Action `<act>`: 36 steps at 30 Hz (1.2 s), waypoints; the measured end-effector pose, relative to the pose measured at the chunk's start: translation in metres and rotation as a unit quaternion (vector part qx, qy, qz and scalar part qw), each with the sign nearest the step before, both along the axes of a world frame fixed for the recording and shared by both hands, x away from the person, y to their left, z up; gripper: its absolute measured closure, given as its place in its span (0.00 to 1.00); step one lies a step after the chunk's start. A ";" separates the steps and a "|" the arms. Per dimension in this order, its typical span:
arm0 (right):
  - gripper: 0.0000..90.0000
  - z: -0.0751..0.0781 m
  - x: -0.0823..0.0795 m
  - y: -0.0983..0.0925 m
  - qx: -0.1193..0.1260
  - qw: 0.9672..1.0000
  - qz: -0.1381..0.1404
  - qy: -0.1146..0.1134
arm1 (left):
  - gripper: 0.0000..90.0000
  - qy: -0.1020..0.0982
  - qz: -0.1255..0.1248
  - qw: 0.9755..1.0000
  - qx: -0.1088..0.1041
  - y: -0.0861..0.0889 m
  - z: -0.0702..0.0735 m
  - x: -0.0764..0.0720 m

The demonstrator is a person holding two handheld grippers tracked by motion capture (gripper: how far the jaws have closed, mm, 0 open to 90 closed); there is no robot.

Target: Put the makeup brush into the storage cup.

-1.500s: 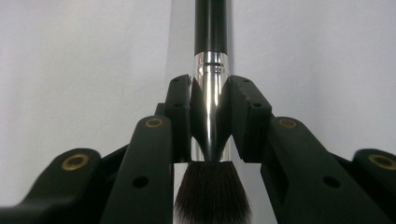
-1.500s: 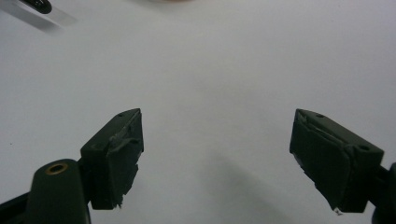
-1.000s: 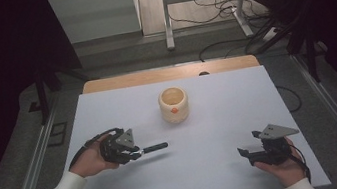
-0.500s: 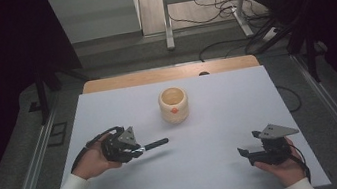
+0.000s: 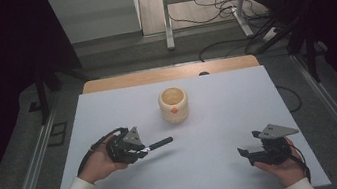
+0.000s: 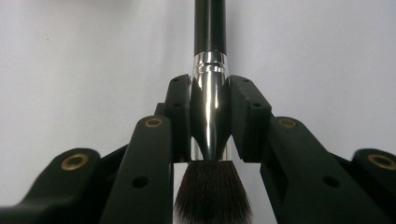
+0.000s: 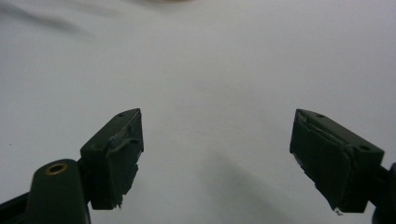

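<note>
left gripper (image 5: 145, 150), toward the left edge of the white tabletop (image 5: 220, 117), near its front: jaws clamped on the chrome ferrule of a makeup brush (image 6: 209, 112); dark bristles face back toward the hand, black handle points out toward the table's middle. right gripper (image 5: 247, 153), by the front right corner: jaws spread wide, nothing between them, bare tabletop beyond. cream cup (image 5: 173, 105) with an orange mark, upright, middle of the tabletop toward the far edge, well apart from both grippers.
</note>
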State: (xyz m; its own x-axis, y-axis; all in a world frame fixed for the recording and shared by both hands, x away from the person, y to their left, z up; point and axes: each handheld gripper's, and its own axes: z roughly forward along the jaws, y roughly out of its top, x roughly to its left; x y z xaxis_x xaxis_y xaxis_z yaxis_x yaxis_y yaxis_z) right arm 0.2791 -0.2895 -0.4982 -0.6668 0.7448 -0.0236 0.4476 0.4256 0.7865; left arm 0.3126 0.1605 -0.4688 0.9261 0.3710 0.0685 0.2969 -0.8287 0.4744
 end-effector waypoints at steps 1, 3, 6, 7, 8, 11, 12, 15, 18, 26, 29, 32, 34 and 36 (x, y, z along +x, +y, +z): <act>0.20 0.000 0.000 0.000 0.000 1.000 0.000 0.000 | 0.79 0.000 0.001 1.000 0.000 -0.001 0.000 0.000; 0.20 0.000 0.000 0.000 0.000 1.000 0.000 0.000 | 0.79 -0.001 0.002 1.000 -0.003 -0.003 0.000 0.000; 0.20 0.000 0.000 0.000 0.000 1.000 0.000 -0.001 | 0.79 -0.001 0.002 1.000 -0.006 -0.005 0.001 -0.001; 0.20 0.000 0.000 0.000 0.000 1.000 0.000 -0.001 | 0.79 -0.001 0.002 1.000 -0.008 -0.006 0.001 -0.002; 0.20 0.000 0.000 0.000 0.000 1.000 0.000 -0.001 | 0.79 -0.001 0.003 1.000 -0.010 -0.007 0.002 -0.002; 0.20 0.000 0.000 0.001 -0.001 1.000 0.000 0.000 | 0.79 -0.003 0.004 1.000 -0.009 -0.009 0.003 -0.003; 0.20 0.000 0.000 0.001 -0.001 1.000 0.000 0.000 | 0.79 -0.003 0.006 1.000 -0.010 -0.010 0.003 -0.003; 0.20 0.000 0.000 0.001 -0.001 1.000 0.000 0.000 | 0.79 -0.003 0.015 1.000 -0.010 -0.012 0.004 -0.003; 0.20 0.000 0.000 0.001 -0.001 1.000 0.000 -0.001 | 0.79 -0.006 0.025 1.000 -0.011 -0.014 0.004 -0.004; 0.20 0.002 -0.001 0.002 -0.002 1.000 0.001 -0.006 | 0.79 -0.010 0.031 0.999 -0.011 -0.023 0.004 -0.006; 0.20 0.002 -0.001 0.003 -0.004 1.000 0.002 -0.006 | 0.79 -0.013 0.030 0.999 -0.011 -0.026 0.005 -0.007; 0.20 0.002 -0.001 0.004 -0.008 1.000 0.003 -0.007 | 0.79 -0.016 0.030 0.999 -0.012 -0.029 0.004 -0.009; 0.20 0.003 -0.001 0.006 -0.011 1.000 0.005 -0.009 | 0.79 -0.014 0.030 0.999 -0.016 -0.031 0.003 -0.010; 0.20 0.003 -0.001 0.008 -0.012 1.000 0.007 -0.009 | 0.79 -0.014 0.030 0.999 -0.013 -0.032 0.003 -0.011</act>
State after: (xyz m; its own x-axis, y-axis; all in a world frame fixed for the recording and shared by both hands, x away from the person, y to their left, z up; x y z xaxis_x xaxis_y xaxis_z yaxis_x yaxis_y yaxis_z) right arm 0.2777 -0.2816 -0.4951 -0.6761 0.7348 -0.0541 0.4273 0.4508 0.7837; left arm 0.3019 0.1283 -0.4662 0.9002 0.4273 0.0838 0.3314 -0.7971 0.5048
